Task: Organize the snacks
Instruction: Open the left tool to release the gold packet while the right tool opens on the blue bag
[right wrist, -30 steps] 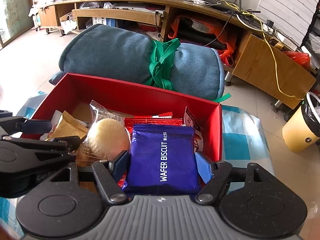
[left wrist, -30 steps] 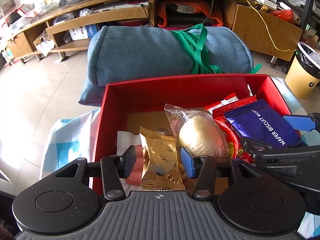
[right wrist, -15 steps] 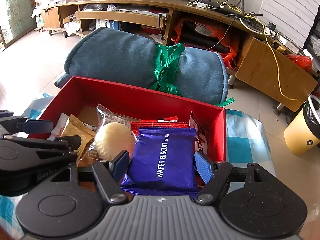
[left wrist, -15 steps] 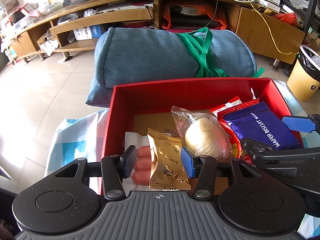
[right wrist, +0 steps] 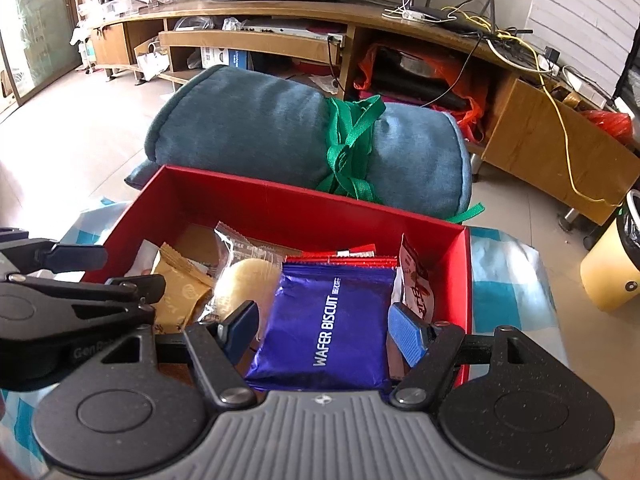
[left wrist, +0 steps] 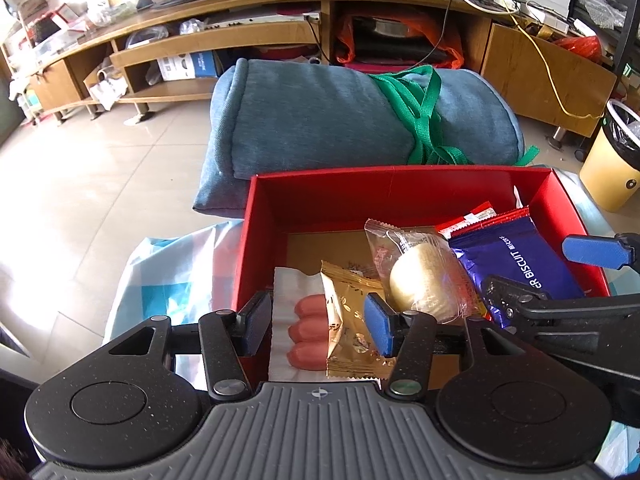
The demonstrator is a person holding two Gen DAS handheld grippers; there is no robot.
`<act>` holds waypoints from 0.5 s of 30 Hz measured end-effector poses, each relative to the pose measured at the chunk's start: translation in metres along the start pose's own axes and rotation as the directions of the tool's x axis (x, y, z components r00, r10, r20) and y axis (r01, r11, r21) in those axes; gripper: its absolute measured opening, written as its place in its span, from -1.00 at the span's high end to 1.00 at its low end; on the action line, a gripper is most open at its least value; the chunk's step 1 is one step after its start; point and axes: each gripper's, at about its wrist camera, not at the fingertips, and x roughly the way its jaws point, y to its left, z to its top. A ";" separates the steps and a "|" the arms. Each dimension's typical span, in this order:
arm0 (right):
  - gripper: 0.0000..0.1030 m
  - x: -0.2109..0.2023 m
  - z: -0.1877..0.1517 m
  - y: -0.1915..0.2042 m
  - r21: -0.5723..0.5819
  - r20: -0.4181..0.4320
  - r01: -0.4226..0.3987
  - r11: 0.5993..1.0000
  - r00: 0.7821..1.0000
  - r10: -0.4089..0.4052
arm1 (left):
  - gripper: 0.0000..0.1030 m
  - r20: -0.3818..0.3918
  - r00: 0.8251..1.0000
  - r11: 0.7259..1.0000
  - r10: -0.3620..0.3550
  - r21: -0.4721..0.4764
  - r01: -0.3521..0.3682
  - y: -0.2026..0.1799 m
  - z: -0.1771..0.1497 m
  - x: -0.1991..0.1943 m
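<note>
A red box holds the snacks. In it lie a sausage pack, a gold packet, a clear-wrapped round cake, red packets and a purple wafer biscuit pack. My left gripper is open and empty above the sausages and gold packet. My right gripper is open and empty above the wafer pack. Each gripper shows at the edge of the other's view.
The box sits on a blue-and-white checked cloth. A rolled blue cushion with green straps lies just behind it. A wooden TV stand runs across the back. A yellow bin stands at the right.
Both grippers have drawn back and up from the box, still open. The sausages now show beside the gold packet. The snacks have not moved.
</note>
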 end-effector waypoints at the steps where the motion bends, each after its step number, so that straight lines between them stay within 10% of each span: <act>1: -0.30 -0.001 0.001 0.000 0.002 0.003 0.000 1.000 1.000 0.000 | -0.19 0.002 1.000 1.000 0.000 0.000 0.000 0.001 0.000 -0.001; 15: -0.36 -0.021 -0.001 -0.012 0.032 0.020 0.053 0.998 0.998 -0.053 | -0.41 0.013 1.000 1.000 -0.001 0.013 0.000 0.001 -0.004 -0.012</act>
